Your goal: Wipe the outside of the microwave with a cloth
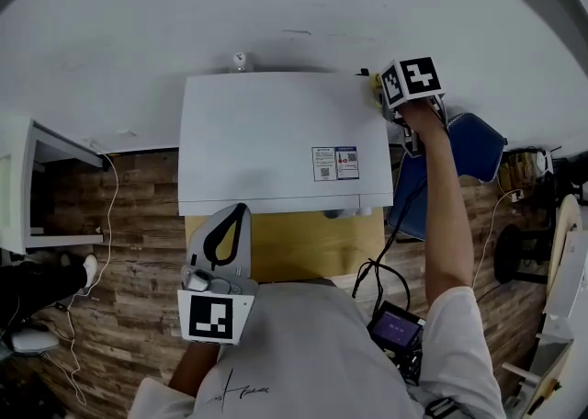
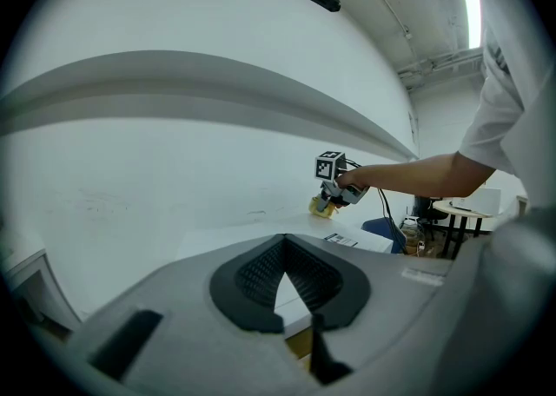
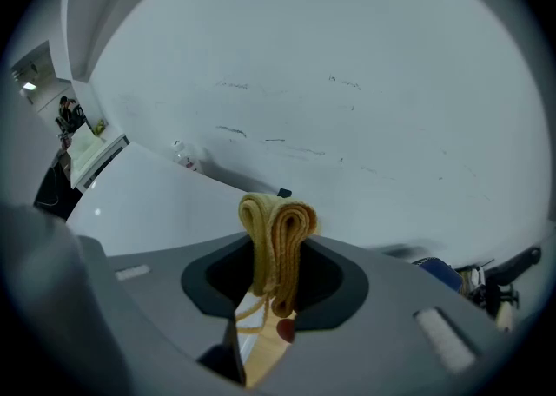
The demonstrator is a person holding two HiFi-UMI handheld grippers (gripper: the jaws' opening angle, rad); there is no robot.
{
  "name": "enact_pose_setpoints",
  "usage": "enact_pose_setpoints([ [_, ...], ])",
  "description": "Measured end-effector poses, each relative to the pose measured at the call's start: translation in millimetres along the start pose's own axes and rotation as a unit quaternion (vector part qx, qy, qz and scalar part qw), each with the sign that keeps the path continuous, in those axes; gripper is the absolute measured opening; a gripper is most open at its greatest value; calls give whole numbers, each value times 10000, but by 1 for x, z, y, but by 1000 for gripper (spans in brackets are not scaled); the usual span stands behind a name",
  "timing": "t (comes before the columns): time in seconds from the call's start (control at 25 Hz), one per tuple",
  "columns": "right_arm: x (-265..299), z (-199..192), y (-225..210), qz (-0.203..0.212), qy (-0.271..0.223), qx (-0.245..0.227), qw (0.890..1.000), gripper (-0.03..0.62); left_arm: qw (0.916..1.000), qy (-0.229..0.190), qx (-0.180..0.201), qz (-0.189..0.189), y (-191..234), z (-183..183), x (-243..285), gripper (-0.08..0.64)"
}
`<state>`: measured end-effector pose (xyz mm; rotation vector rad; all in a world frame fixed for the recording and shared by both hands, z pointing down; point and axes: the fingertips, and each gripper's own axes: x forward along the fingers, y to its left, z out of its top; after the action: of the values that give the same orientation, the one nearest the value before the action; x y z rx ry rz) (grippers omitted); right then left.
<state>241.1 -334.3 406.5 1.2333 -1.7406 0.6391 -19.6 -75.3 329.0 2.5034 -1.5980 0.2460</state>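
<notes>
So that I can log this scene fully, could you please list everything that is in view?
microwave: one, white, centre, seen from above
labels: two, on the microwave's top, right side
cloth: one, yellow, folded, at the microwave's back right corner
tan surface: one, below the microwave's front edge
blue object: one, right of the microwave
cabinet: one, white, far left
floor: brown wood pattern
wall: white, behind the microwave
screen device: one, dark, at the person's waist
left gripper: grey, shut, empty, in front of the microwave
right gripper: grey, shut on the cloth
</notes>
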Motion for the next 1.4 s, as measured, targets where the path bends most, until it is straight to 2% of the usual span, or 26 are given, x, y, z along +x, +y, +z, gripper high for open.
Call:
enact_pose_setpoints([
  [0.24,0,0,5,-245,-5,-103,9996,124,10000,-41,-70,36,3,-3,1,-8],
  [0.56,0,7,31,-723,-144,-682,9949,123,10000,-24,-35,31,1,-5,0,-8],
  [1.2,3,19,79,-552,-275,-888,9941,124,10000,80,7,0,2,-11,-8,-8],
  [1.4,4,18,93,-682,-261,-1077,9915,123,9997,230,-32,-68,4,-14,-7,-6],
])
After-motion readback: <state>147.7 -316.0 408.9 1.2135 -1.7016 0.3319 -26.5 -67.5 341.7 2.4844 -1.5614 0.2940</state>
